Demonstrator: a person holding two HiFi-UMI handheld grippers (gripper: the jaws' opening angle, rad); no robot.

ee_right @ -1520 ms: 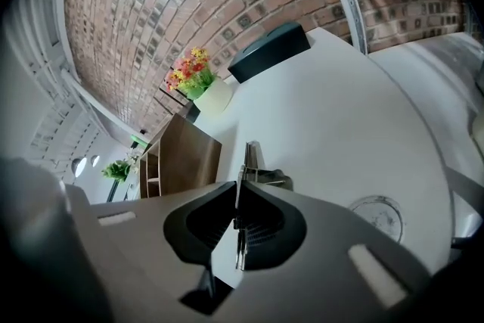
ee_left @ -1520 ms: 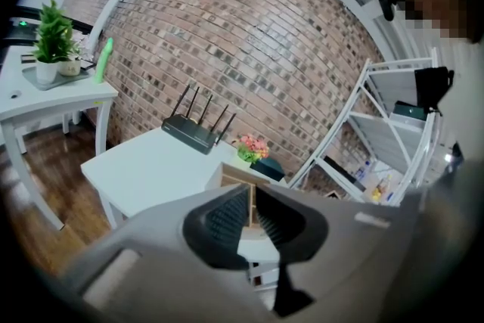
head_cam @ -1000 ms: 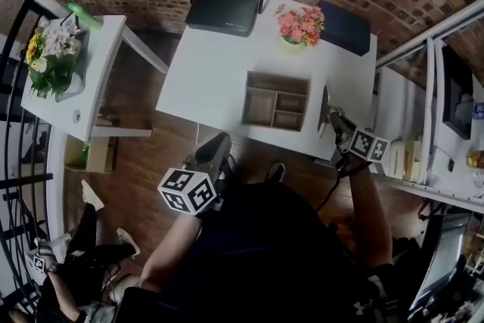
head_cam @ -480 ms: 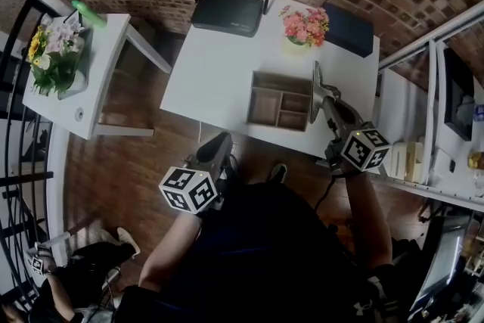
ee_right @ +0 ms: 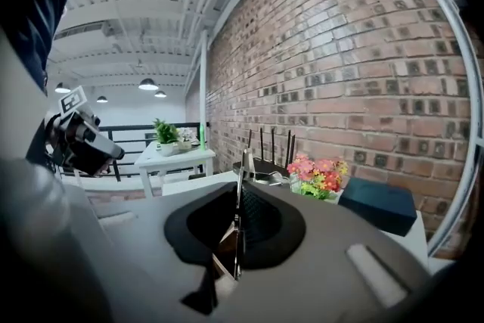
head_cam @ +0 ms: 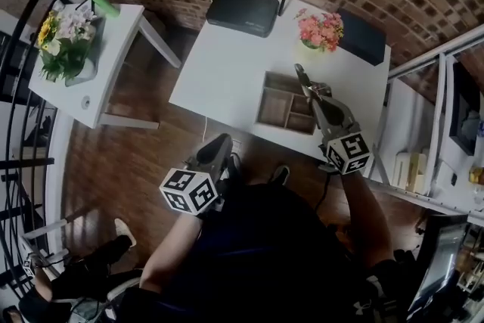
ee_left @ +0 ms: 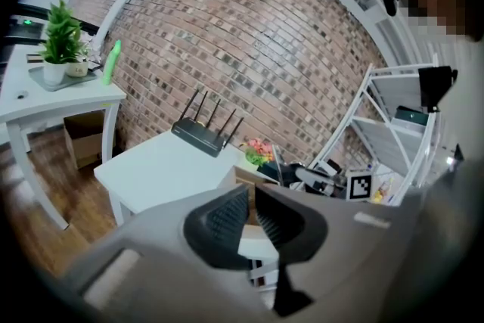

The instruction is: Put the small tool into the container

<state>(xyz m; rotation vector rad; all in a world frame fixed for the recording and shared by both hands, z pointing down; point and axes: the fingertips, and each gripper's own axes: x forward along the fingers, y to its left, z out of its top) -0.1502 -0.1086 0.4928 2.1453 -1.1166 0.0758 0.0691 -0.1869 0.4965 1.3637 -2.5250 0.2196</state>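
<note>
Thin metal tool (head_cam: 303, 79), pinched upright in jaws, over open wooden container (head_cam: 274, 108) with several compartments

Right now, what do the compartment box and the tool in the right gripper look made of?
The compartment box looks like wood or fibreboard: matte tan-brown faces and thin partitions. I can't tell which of the two. The small tool is likely metal: a thin silver strip with a bright glint.

tan container (head_cam: 263, 98), white table (head_cam: 227, 64), black router (head_cam: 242, 11), pink flowers (head_cam: 321, 28)

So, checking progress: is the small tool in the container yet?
Not yet: the small tool is clamped in the right gripper, held over the container in the head view.
</note>
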